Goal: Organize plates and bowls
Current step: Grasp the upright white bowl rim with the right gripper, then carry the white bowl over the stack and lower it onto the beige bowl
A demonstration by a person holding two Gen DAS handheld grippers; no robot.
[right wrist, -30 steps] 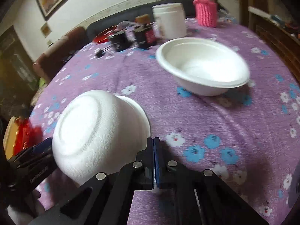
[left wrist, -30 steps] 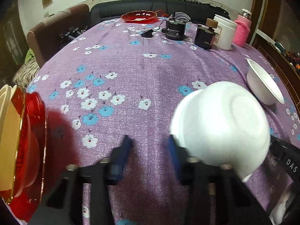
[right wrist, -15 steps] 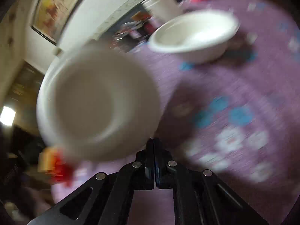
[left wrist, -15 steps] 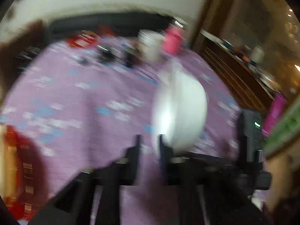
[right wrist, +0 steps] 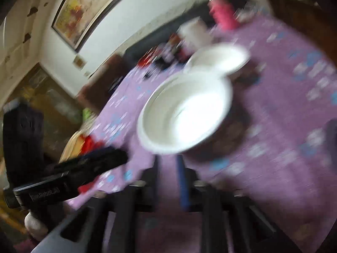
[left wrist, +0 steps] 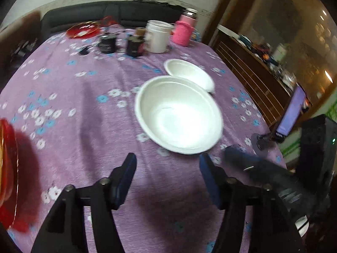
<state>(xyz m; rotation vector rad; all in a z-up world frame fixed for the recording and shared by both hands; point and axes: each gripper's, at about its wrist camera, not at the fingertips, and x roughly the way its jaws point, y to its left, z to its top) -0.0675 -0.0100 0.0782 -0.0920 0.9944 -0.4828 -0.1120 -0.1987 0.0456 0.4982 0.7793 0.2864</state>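
Observation:
A white bowl (left wrist: 179,113) is upright, mouth up, over the purple flowered tablecloth (left wrist: 84,97). My right gripper (right wrist: 168,160) grips its near rim; the view is blurred and the jaws stand close together. The bowl also shows in the right wrist view (right wrist: 185,113). My left gripper (left wrist: 167,164) is open and empty just in front of the bowl. A second white bowl (left wrist: 189,73) sits upright behind it, also visible in the right wrist view (right wrist: 219,61). A red plate with a gold rim (left wrist: 7,168) stands at the left edge.
At the table's far end stand a red dish (left wrist: 83,30), dark jars (left wrist: 108,43), a white tub (left wrist: 158,37) and a pink flask (left wrist: 184,30). A wooden cabinet (left wrist: 252,71) runs along the right. A dark sofa lies behind the table.
The held white bowl has been turned from upside down to mouth up. My left gripper has opened wider and swung to the right. The right view has tilted and blurred.

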